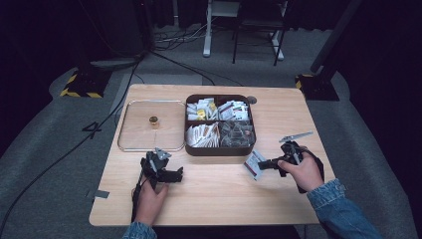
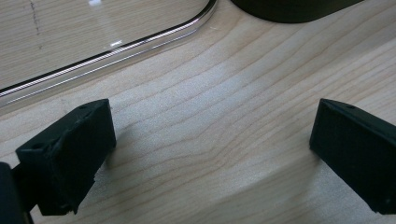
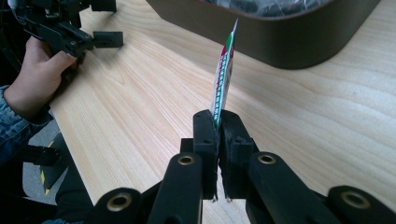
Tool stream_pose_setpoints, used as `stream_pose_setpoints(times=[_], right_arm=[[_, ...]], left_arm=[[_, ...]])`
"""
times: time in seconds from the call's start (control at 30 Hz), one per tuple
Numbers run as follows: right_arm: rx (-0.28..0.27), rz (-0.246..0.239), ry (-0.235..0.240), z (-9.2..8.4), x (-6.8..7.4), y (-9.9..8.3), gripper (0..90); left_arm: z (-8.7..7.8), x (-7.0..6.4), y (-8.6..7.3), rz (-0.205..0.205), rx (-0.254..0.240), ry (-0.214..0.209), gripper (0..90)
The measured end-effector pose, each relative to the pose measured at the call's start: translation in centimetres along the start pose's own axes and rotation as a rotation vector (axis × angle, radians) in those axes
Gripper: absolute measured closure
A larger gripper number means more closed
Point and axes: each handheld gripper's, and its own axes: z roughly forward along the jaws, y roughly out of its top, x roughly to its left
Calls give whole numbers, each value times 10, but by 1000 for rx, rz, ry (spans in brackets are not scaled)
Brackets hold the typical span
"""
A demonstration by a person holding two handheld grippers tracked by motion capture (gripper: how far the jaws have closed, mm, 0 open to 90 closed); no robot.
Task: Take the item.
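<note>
My right gripper (image 1: 262, 165) (image 3: 217, 116) is shut on a flat white packet (image 1: 254, 164) (image 3: 225, 70) with red and green print, held edge-up just above the table, in front of the dark brown four-compartment box (image 1: 219, 148) (image 3: 289, 44) of sachets. My left gripper (image 1: 175, 175) (image 2: 212, 140) rests low over bare wood near the front left, jaws wide apart with nothing between them. The clear lid (image 1: 151, 125) (image 2: 107, 46) with a small gold knob (image 1: 154, 120) lies flat on the table, left of the box.
The wooden table (image 1: 209, 199) has bare room along its front. A piece of grey tape (image 1: 101, 194) sits at the front left edge. Cables, stand bases and chair legs are on the grey floor beyond the table.
</note>
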Motion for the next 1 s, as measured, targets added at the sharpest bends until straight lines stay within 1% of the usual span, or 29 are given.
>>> stream_pose_setpoints(times=[0.13, 0.2, 0.33, 0.37, 0.4, 0.43, 0.47, 0.5, 0.6, 0.63, 0.73, 0.77, 0.8, 0.83, 0.87, 0.9, 0.93, 0.97, 1.0], right_arm=[[12, 8, -4, 3, -3, -2, 868], [23, -1, -22, 4, -4, -3, 862], [28, -3, -33, 6, -5, -5, 840], [26, -7, -45, 6, -6, -5, 806], [26, -7, -45, 6, -6, -5, 806], [24, -10, -52, 6, -7, -5, 779], [22, -14, -58, 7, -7, -5, 749], [8, -23, -68, 7, -8, -6, 708], [0, -24, -77, 8, -8, -6, 668], [0, -24, -77, 8, -8, -6, 668], [-1, -25, -89, 8, -11, -7, 614], [-1, -25, -89, 8, -11, -7, 614], [-15, -37, -106, 7, -13, -7, 557], [-15, -37, -106, 7, -13, -7, 557], [-19, -43, -117, 6, -14, -7, 546], [-33, -55, -139, 4, -15, -7, 514], [-37, -67, -155, 3, -15, -6, 503], [-37, -67, -155, 3, -15, -6, 503], [-46, -95, -192, 0, -16, -6, 496]], left_arm=[[0, 0, 0, 0, -1, 1, 6], [0, 0, 0, -1, -1, 0, 6], [0, 0, 0, 0, 0, 0, 6], [0, 0, 0, -2, -1, 0, 6], [0, 0, 0, -2, -1, 0, 6], [0, 0, 0, 0, 0, 0, 6], [0, 0, 0, 0, 0, 0, 6], [0, 0, 0, -2, -3, 0, 6], [0, 0, 0, 0, 0, 0, 6], [0, 0, 0, 0, 0, 0, 6], [0, 0, 0, -1, -1, 0, 6], [0, 0, 0, -1, -1, 0, 6], [0, 0, 0, 0, 0, 0, 6], [0, 0, 0, 0, 0, 0, 6], [0, 0, 0, 0, 0, 0, 6], [0, 0, 0, -1, -1, 0, 6], [0, 0, 0, -1, -1, 0, 6], [0, 0, 0, -1, -1, 0, 6], [0, 0, 0, -2, -1, 0, 6]])
